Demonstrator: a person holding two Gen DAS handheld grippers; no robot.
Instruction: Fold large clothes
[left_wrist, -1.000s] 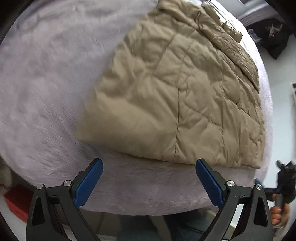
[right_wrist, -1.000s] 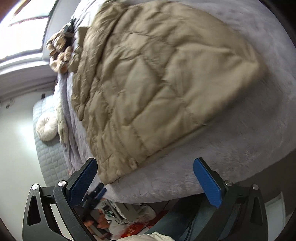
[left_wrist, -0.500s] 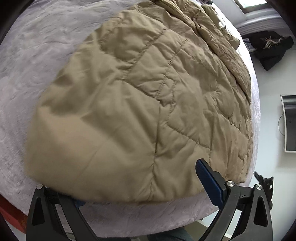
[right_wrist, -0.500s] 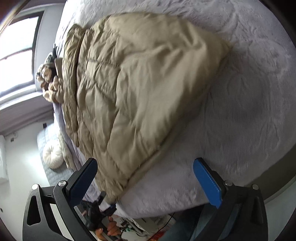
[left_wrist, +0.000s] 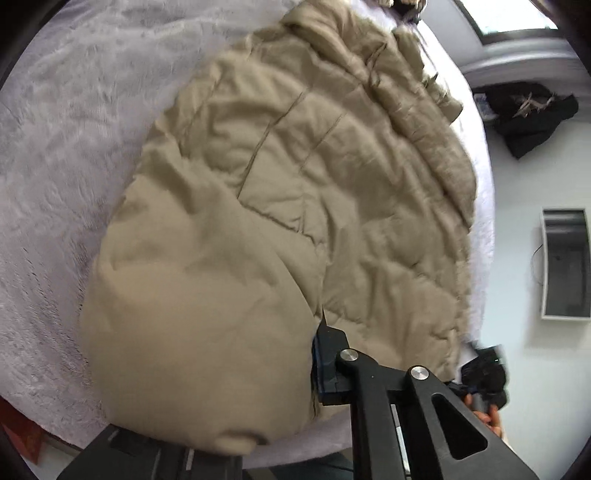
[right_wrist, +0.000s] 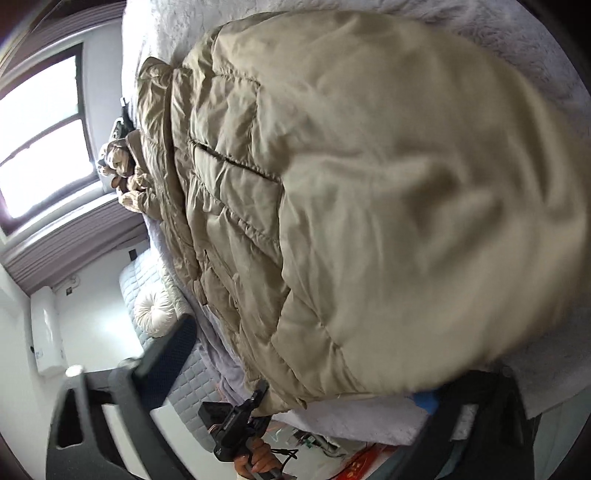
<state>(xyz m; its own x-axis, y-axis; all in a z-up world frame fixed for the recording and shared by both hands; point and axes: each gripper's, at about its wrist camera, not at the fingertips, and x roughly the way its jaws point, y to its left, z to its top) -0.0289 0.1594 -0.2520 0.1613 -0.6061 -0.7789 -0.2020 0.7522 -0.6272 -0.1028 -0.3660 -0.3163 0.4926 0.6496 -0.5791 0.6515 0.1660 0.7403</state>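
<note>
The tan quilted jacket (left_wrist: 295, 206) runs lengthwise toward the frame's top, its near hem at both claws. The left claw (left_wrist: 314, 369) is closing on that hem; the right claw (right_wrist: 303, 369), jaws wide but closing, straddles the hem's other corner.

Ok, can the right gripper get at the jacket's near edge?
Probably yes. The jacket edge lies between the right gripper and its closing jaws, with one finger under the fabric, and nothing seems to block it.

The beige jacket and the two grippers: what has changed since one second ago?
Both grippers came in to the near hem of the beige jacket. The left gripper is closing on the hem, now bunched and lifted; the right gripper is closing around its corner. The jacket still lies on the grey blanket.
</note>
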